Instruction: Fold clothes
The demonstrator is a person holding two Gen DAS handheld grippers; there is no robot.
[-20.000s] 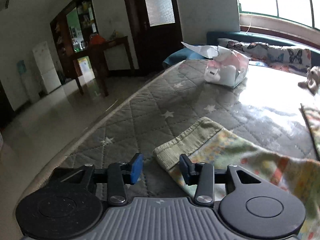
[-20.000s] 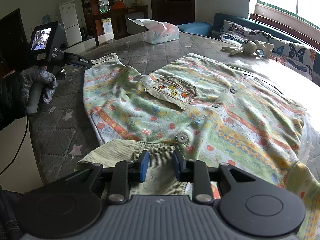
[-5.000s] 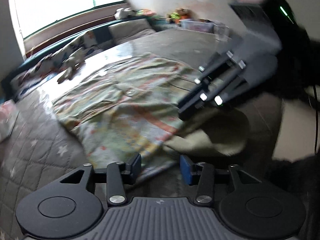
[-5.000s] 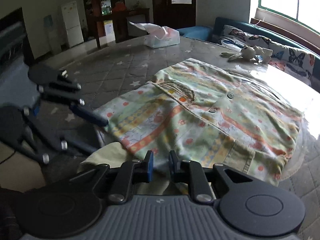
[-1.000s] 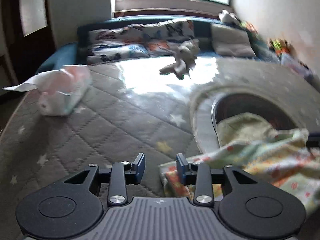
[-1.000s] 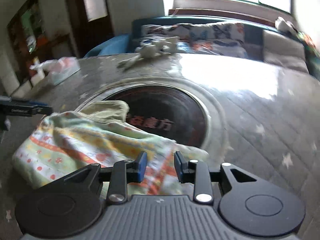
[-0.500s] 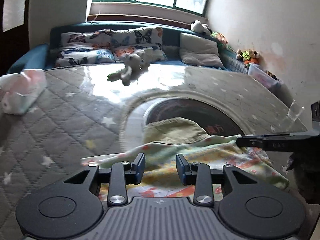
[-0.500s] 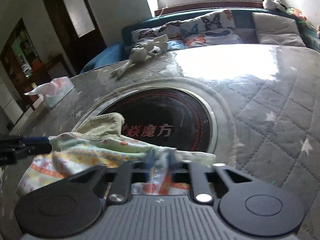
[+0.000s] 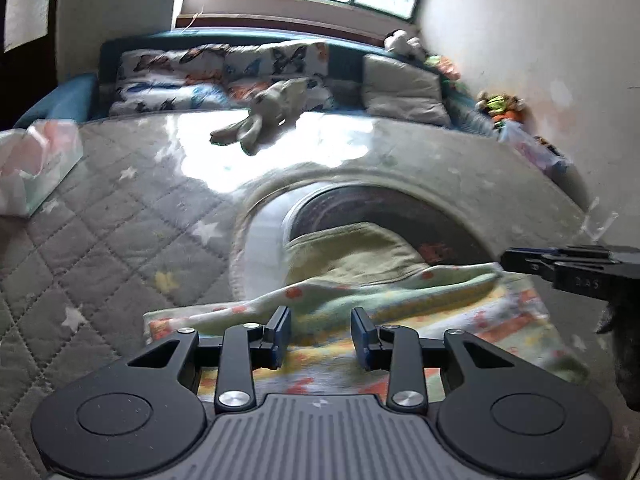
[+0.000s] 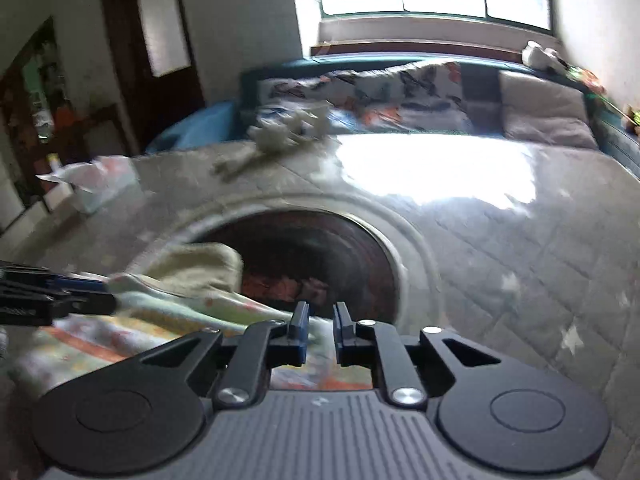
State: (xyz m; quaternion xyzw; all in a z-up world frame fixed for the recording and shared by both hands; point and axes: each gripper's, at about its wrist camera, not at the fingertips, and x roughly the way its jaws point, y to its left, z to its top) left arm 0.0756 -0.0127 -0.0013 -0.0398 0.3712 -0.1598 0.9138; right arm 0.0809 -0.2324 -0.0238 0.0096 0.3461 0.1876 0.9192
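Observation:
A green, yellow and orange patterned garment (image 9: 400, 292) with an olive ribbed part (image 9: 352, 248) lies folded on the quilted table (image 9: 120, 220), its far edge raised in a ridge. My left gripper (image 9: 322, 330) is at the ridge's left end, with thick cloth filling the gap between its blue pads. At the ridge's other end my right gripper (image 10: 321, 330) has its jaws nearly together on the cloth edge. The right gripper (image 9: 560, 268) reaches in from the right in the left wrist view. The left gripper (image 10: 52, 292) enters the right wrist view from the left. The garment (image 10: 180, 308) is blurred there.
A dark round disc (image 9: 400, 208) ringed in pale grey sits in the table's middle, partly under the garment. A plush rabbit (image 9: 260, 120) lies at the far edge, a pink-and-white tissue pack (image 9: 36, 160) far left. A sofa with butterfly cushions (image 9: 224, 68) stands behind.
Both grippers have carried the garment's raised edge onward over its lower layer by the dark disc. The right gripper's jaws have narrowed from a wider gap. Both views have swung.

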